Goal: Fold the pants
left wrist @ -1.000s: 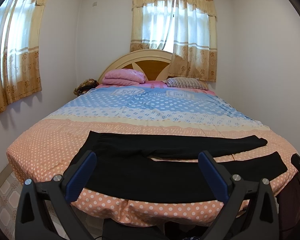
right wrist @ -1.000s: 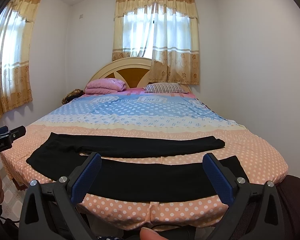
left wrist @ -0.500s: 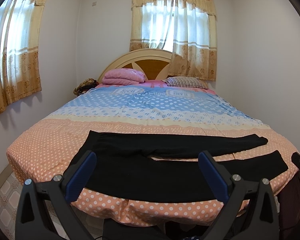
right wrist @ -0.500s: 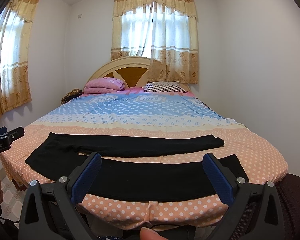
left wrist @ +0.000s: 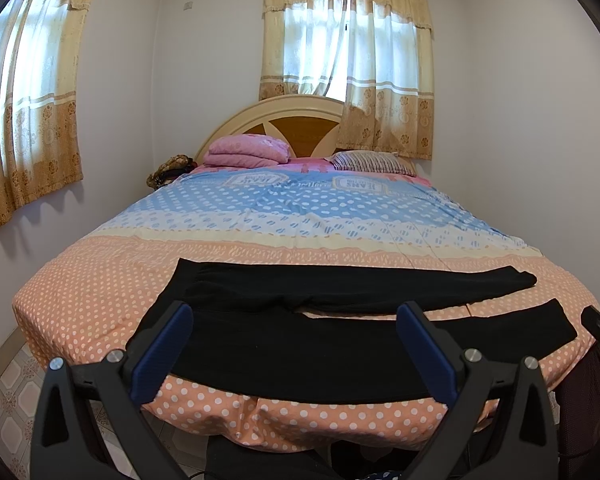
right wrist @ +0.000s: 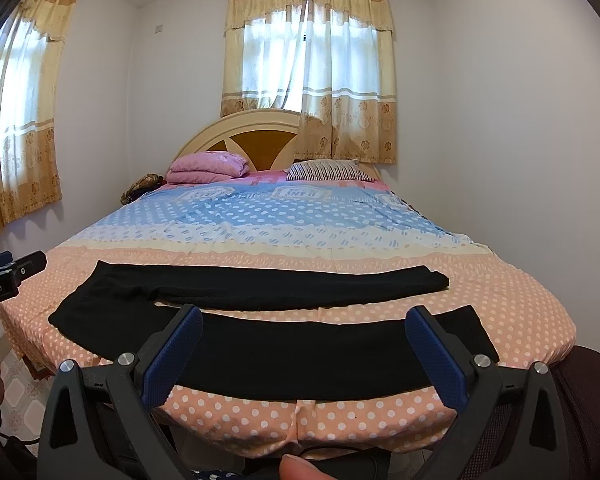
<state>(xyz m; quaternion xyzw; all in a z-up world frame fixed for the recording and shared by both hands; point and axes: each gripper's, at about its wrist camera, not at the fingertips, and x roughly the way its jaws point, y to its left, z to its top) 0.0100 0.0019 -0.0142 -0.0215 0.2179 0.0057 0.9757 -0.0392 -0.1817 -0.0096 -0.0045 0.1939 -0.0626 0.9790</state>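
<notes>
- We see the black pants spread flat across the foot of the bed, waist to our left, legs parted toward the right.
- The near leg runs just beside the bed's front edge.
- Our left gripper and right gripper hang above that edge, jaws wide apart, holding nothing.
- Bare bedspread stretches beyond to the pillows.

The pants lie flat across the foot of the bed, waist toward 9 o'clock, legs running to 3 o'clock, one leg behind the other with a gap between. At 12 o'clock, a folded quilt and a pillow rest against the headboard. Both grippers, left and right, hover at 6 o'clock, before the bed edge.
</notes>
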